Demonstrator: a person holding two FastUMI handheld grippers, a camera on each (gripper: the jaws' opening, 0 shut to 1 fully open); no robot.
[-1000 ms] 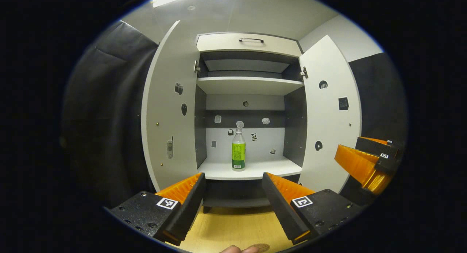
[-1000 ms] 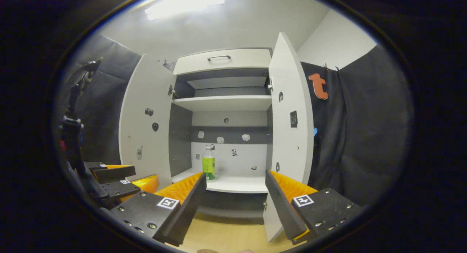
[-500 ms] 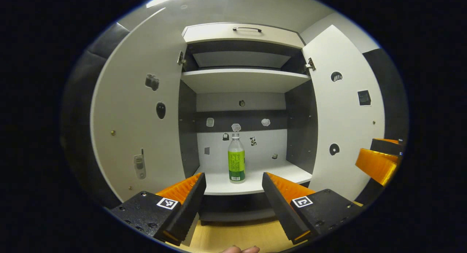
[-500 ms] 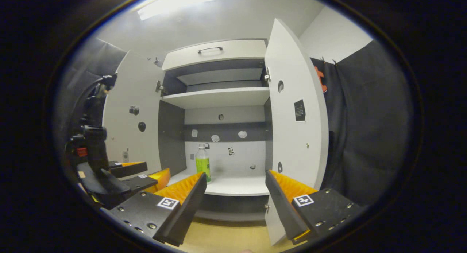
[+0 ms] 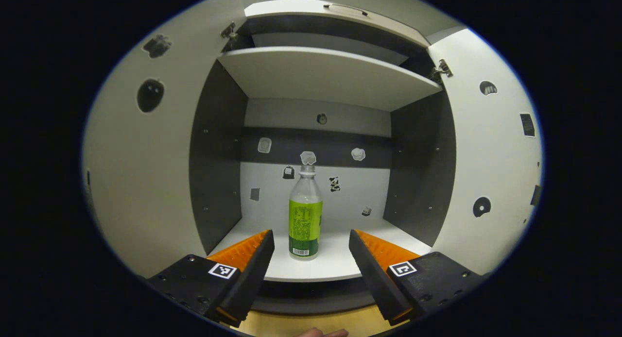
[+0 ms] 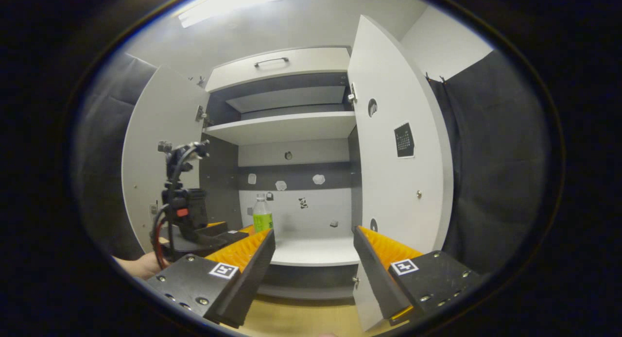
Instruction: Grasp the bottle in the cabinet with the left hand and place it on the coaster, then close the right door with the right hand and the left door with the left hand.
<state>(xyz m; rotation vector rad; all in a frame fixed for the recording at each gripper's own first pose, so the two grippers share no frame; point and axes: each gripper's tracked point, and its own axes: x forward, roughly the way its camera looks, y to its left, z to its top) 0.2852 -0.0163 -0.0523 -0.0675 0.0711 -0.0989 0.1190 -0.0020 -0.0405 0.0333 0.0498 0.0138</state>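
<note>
My left gripper point(image 5: 311, 257) is spread wide before the bottle point(image 5: 305, 215), which stands upright on the cabinet's lower shelf point(image 5: 335, 264). My right gripper point(image 6: 313, 259) also gapes, holding nothing, beside the open right door point(image 6: 398, 181).

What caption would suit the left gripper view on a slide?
Open hand-held gripper lined up on an upright bottle on the open cabinet's lower shelf.

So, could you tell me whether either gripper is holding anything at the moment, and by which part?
Nothing is held. The left gripper is open, short of the bottle standing on the cabinet shelf; the right gripper is open too.
</note>
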